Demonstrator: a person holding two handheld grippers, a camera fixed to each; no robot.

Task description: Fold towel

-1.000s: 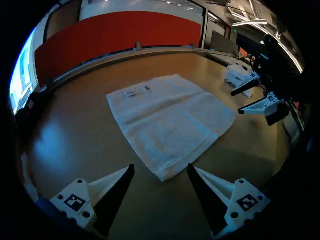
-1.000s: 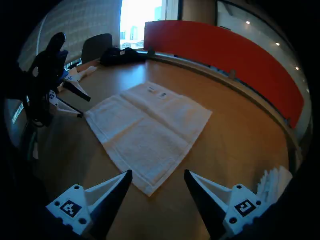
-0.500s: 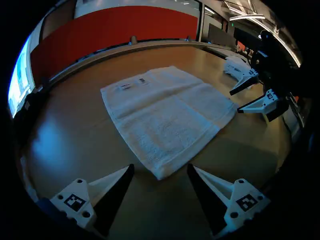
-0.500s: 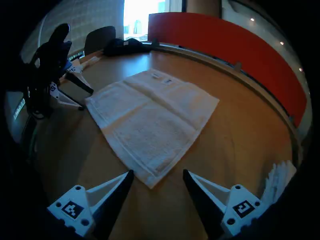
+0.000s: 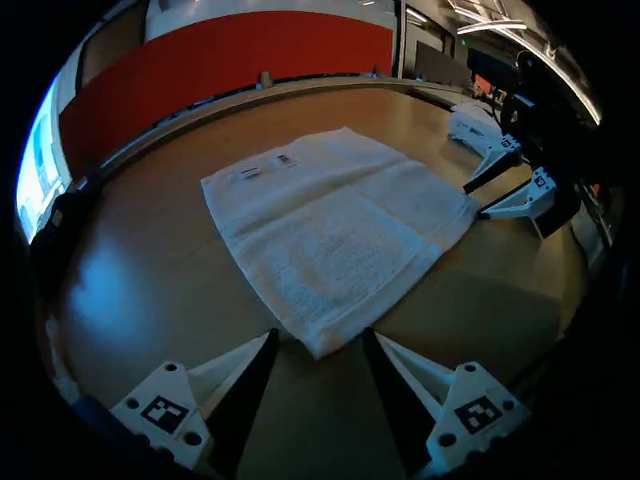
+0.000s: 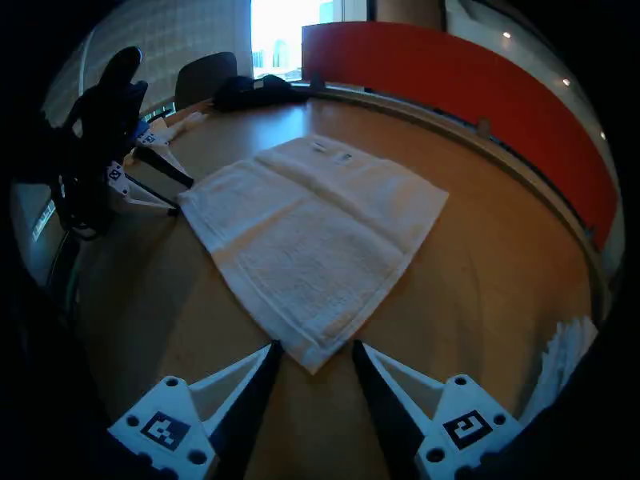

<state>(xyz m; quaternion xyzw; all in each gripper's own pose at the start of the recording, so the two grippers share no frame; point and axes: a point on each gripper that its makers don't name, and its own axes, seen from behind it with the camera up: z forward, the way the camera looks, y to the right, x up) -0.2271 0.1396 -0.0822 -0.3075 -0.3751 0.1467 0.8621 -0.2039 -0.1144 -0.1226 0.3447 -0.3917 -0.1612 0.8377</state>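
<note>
Towel flat on table, open grippers at two corners

Left gripper view: towel (image 5: 336,224), white terry cloth, lies flat and spread on the wooden table (image 5: 144,264). Crease lines cross its middle, a woven band runs along its near edge, and small labels sit near its far edge. The left gripper (image 5: 319,331) has its fingers apart and grips nothing. The towel's nearest corner lies between the fingertips, clear of both. At the towel's right-hand corner the right gripper (image 5: 474,203) is open, its fingertips just beside the cloth edge. A stack of white cloths (image 5: 472,128) lies beyond it.

Right gripper view: the towel (image 6: 312,232) presents another corner, which lies between the parted fingertips of the right gripper (image 6: 316,343). Nothing is gripped. The left gripper (image 6: 185,198) stands open at the towel's left-hand corner.

Change against half a second ago: in each view the finger gap is narrower, and the near corner, formerly just ahead of the fingertips, now lies between them. The towel itself keeps its position and shape.
</note>
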